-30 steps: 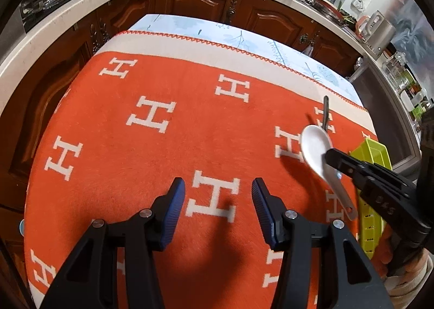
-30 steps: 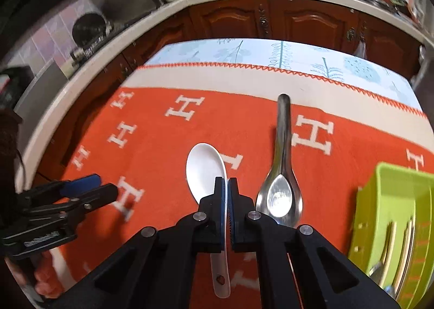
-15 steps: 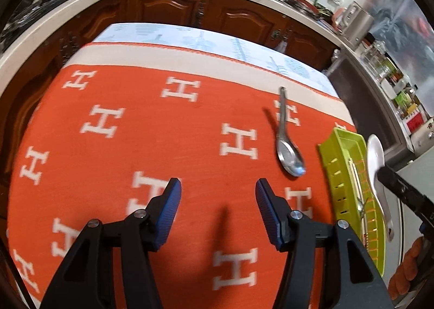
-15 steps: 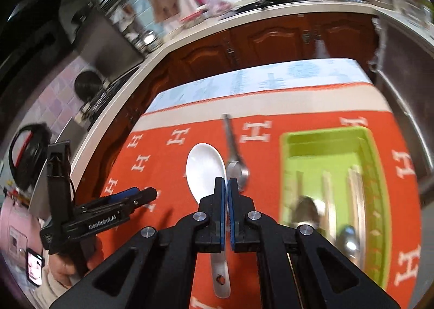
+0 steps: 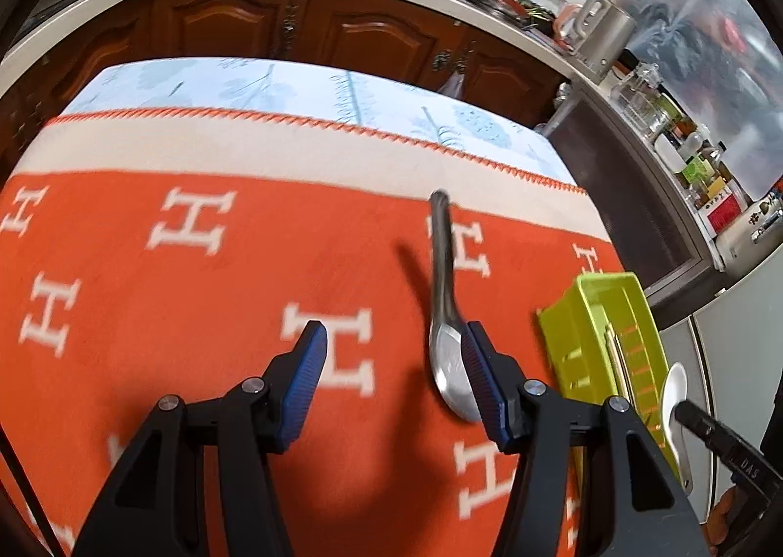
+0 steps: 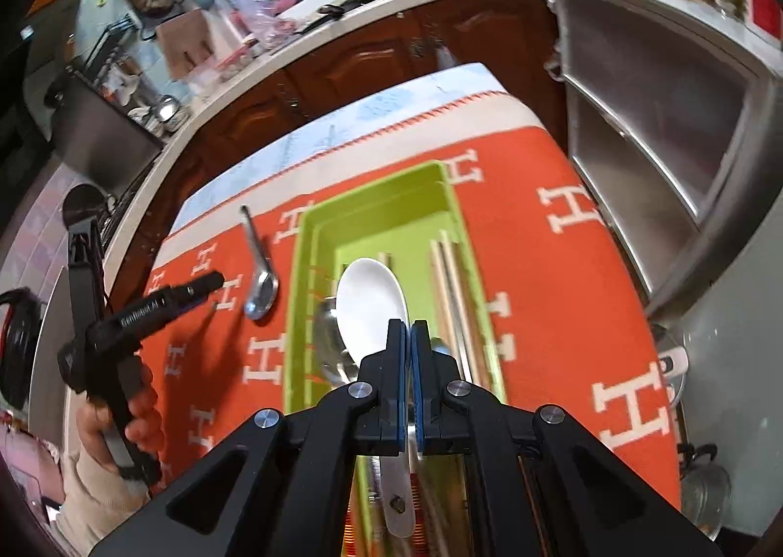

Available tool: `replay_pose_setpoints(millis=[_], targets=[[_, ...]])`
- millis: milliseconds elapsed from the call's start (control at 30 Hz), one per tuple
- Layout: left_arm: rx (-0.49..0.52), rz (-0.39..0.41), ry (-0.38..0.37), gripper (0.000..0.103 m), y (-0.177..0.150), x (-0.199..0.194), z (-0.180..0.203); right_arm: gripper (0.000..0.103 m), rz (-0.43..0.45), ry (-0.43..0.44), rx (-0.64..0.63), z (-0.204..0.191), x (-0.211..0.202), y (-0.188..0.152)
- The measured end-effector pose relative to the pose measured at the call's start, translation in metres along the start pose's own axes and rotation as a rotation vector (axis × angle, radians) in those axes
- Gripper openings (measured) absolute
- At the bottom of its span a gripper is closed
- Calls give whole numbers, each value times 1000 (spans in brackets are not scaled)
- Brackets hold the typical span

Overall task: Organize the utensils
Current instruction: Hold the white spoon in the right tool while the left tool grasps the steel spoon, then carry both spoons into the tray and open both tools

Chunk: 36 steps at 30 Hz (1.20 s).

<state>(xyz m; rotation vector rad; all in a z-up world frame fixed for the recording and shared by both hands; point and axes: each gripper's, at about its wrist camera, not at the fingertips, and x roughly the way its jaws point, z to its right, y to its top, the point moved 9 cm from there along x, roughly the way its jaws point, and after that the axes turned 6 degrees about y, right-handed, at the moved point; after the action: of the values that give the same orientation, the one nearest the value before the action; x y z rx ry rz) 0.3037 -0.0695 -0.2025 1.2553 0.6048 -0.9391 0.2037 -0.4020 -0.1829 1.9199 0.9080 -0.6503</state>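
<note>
While clamped by the handle in the right gripper (image 6: 408, 336) over the green tray (image 6: 298, 312), white spoon (image 6: 372, 302) likely slick, brittle; left gripper (image 5: 391, 381) spread, empty.

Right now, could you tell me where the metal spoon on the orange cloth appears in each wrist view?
Left wrist: metal spoon right of centre, its bowl beside the open left gripper's right finger.
Right wrist: metal spoon left of centre, handle pointing away.
Shared landmark: the green tray, just right of the spoon in both views.
</note>
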Motion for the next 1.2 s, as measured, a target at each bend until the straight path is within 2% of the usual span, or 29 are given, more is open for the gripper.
replay_pose_setpoints(millis=[267, 367, 533, 633, 800, 1000, 1200], targets=[[56, -3, -56, 55, 18, 34, 17, 2, 2, -8, 34, 5, 18, 5], [71, 19, -58, 45, 20, 40, 17, 2, -2, -7, 38, -1, 25, 8], [44, 11, -148, 12, 21, 49, 21, 2, -7, -11, 47, -1, 32, 10], [30, 4, -205, 6, 18, 52, 24, 2, -6, -11, 53, 0, 37, 11], [35, 64, -255, 2, 21, 41, 34, 2, 0, -30, 48, -2, 44, 17], [84, 110, -327, 2, 20, 13, 48, 2, 18, -115, -36, -6, 57, 33], [108, 143, -391, 2, 18, -27, 58, 5, -28, -135, -106, -13, 89, 41]])
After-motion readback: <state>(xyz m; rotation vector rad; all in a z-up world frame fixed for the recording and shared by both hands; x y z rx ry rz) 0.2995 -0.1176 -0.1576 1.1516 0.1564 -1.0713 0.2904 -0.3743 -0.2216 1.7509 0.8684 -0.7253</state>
